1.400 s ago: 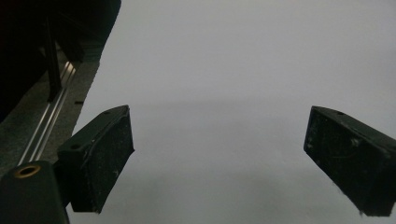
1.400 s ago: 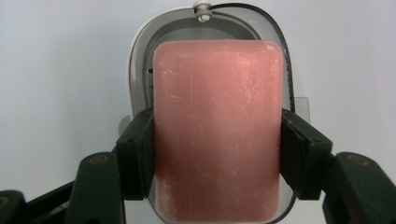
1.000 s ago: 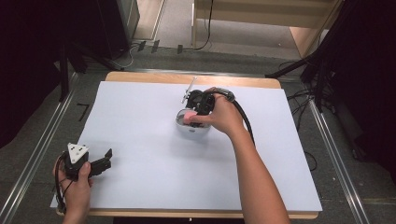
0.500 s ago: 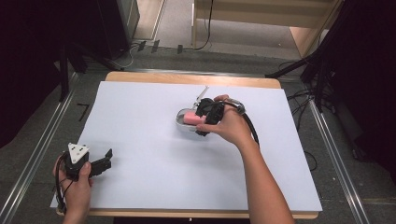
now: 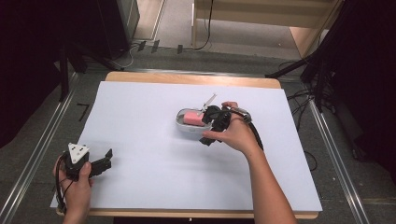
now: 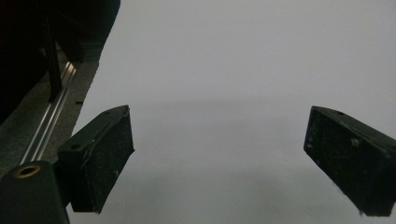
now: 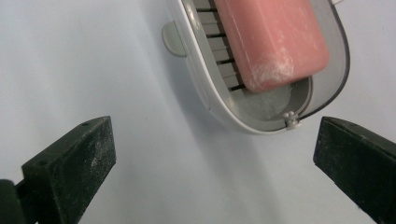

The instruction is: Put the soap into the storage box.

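Observation:
A pink soap bar (image 5: 192, 118) (image 7: 271, 37) lies in a white oval soap case (image 5: 186, 127) (image 7: 205, 93) near the middle of the white table. The case's clear lid (image 5: 208, 101) stands tilted up at its far side. My right gripper (image 5: 210, 128) (image 7: 215, 172) is just right of the case, open, with the case's rounded end a little beyond its jaws and nothing between them. My left gripper (image 5: 105, 161) (image 6: 219, 163) rests at the table's front left corner, open over bare table.
The white table surface (image 5: 154, 177) spreads wide around the case. A wooden edge (image 5: 187, 77) runs along the back. Metal rails (image 5: 37, 154) flank the table, and cables (image 5: 308, 158) lie on the floor to the right.
The right hand has pulled back to the right and toward the front, off the top of the case. The soap and the raised lid now show. The left gripper has stayed put.

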Demonstrator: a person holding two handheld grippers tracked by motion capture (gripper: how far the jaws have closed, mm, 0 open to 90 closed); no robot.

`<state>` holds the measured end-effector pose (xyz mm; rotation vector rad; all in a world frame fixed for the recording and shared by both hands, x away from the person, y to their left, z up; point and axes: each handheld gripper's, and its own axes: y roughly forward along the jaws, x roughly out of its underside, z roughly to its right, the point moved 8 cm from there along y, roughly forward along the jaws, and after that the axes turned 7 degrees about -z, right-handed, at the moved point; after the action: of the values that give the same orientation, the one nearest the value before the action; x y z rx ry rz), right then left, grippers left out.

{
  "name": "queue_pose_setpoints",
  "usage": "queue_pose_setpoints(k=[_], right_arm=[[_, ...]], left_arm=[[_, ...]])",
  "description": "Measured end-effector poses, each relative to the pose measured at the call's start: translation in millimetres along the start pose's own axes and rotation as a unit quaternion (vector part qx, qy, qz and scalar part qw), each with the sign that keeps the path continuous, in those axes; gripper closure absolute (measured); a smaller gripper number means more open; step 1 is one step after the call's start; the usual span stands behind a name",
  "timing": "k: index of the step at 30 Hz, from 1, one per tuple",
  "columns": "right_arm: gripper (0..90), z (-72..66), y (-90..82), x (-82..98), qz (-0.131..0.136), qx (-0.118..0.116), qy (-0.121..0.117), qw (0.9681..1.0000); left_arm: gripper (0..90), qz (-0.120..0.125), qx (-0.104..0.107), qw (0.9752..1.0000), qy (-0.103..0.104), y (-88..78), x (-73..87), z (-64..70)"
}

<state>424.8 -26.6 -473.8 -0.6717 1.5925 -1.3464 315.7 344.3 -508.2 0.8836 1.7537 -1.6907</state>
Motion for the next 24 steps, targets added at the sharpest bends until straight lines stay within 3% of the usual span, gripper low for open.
queue_pose_setpoints(k=[24], right_arm=[[0.0, 0.1, 8.2, 48.8, 0.019, 0.023, 0.031, 0.9991]], left_arm=[[8.9, -0.001, -0.001, 1.0, 0.003, -0.1, 0.2, 0.1]])
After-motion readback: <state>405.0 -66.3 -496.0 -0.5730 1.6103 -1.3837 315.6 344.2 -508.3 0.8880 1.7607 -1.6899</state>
